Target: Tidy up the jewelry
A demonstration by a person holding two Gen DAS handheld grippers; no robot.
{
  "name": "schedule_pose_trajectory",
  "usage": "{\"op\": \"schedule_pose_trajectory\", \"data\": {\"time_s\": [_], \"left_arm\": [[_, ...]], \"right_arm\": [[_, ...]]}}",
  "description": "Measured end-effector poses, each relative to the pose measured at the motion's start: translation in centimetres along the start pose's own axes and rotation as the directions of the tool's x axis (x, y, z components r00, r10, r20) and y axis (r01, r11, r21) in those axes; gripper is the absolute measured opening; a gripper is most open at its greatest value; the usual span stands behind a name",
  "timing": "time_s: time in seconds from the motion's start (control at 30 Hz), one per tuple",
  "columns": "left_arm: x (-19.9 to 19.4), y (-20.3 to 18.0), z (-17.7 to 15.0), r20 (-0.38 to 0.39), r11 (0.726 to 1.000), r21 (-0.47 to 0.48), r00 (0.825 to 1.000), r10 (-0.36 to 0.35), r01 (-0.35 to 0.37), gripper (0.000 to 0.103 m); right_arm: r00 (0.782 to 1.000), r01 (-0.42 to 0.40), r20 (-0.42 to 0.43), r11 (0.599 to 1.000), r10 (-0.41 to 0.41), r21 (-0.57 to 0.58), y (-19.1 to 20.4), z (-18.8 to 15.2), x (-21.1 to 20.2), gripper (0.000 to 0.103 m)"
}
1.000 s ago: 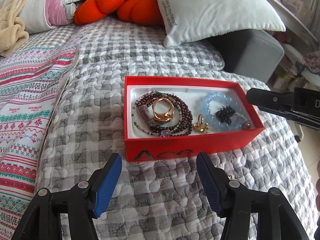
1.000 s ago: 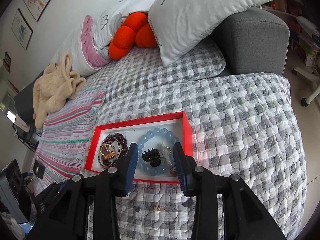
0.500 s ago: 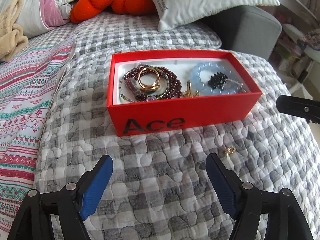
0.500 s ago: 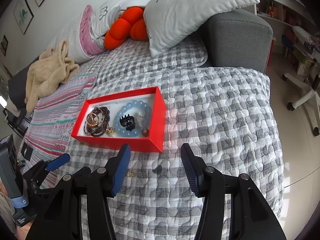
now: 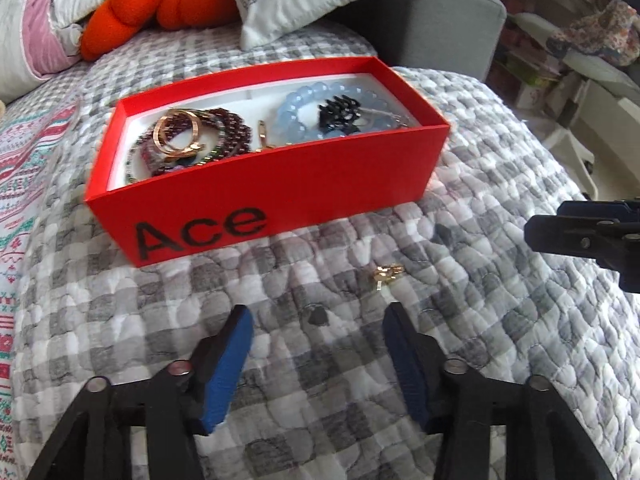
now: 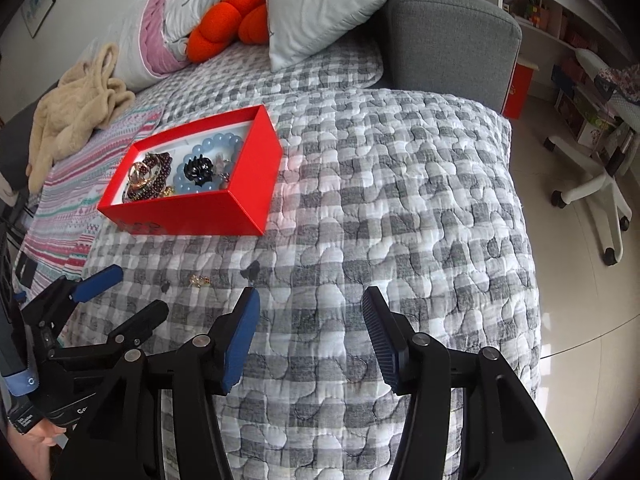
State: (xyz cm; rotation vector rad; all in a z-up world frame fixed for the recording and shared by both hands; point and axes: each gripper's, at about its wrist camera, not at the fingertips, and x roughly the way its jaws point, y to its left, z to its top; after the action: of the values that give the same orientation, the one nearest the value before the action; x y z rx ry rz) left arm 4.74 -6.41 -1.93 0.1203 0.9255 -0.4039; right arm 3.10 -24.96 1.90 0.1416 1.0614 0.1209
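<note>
A red box marked "Ace" [image 5: 280, 196] [image 6: 208, 210] sits on the grey checked quilt. It holds a dark red bead bracelet with gold rings [image 5: 188, 136], a blue bead bracelet [image 5: 308, 100] and a black hair claw [image 5: 338, 114]. A small gold jewelry piece [image 5: 386, 273] [image 6: 199, 280] lies loose on the quilt in front of the box. My left gripper [image 5: 318, 322] is open and empty, just short of the gold piece, which lies near its right finger. My right gripper [image 6: 310, 312] is open and empty, to the right of the piece.
White pillows [image 6: 360, 4], an orange cushion [image 6: 228, 24] and a beige garment [image 6: 76, 108] lie behind the box. A grey sofa arm [image 6: 452, 36] stands at the back right. The quilt edge drops to the floor on the right, where an office chair base [image 6: 592, 184] stands.
Both grippers have pulled back from the box toward the near side of the quilt. The left one has come lower and closer to the loose gold piece. Both stay open.
</note>
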Motion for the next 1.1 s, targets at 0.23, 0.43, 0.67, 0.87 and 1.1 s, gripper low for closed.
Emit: {"op": "schedule_pose_trajectory", "data": {"time_s": [0.23, 0.43, 0.67, 0.87, 1.1], "left_arm": [[1.2, -1.7, 0.7, 0.003, 0.998, 0.055, 0.999, -0.039, 0.039, 0.019], [1.6, -2.0, 1.3, -0.01, 0.997, 0.058, 0.999, -0.05, 0.05, 0.0], [1.3, -1.8, 1.4, -0.007, 0.998, 0.041, 0.999, -0.051, 0.051, 0.0], [0.2, -1.2, 1.5, 0.005, 0.998, 0.029, 0.998, -0.063, 0.063, 0.0], [-2.0, 0.2, 2.2, 0.045, 0.998, -0.006, 0.997, -0.062, 0.063, 0.0]], "right_arm": [[0.999, 0.022, -0.034, 1.0, -0.022, -0.005, -0.6, -0.7, 0.6, 0.057], [0.999, 0.027, -0.043, 1.0, -0.027, 0.005, -1.3, -0.6, 0.9, 0.057], [0.999, 0.027, -0.047, 0.999, -0.026, 0.019, -2.1, -0.3, 0.8, 0.057], [0.999, 0.022, -0.04, 0.999, -0.021, 0.024, -1.9, -0.2, 0.6, 0.057], [0.999, 0.016, -0.038, 1.0, -0.015, 0.022, -1.5, -0.2, 0.6, 0.057]]}}
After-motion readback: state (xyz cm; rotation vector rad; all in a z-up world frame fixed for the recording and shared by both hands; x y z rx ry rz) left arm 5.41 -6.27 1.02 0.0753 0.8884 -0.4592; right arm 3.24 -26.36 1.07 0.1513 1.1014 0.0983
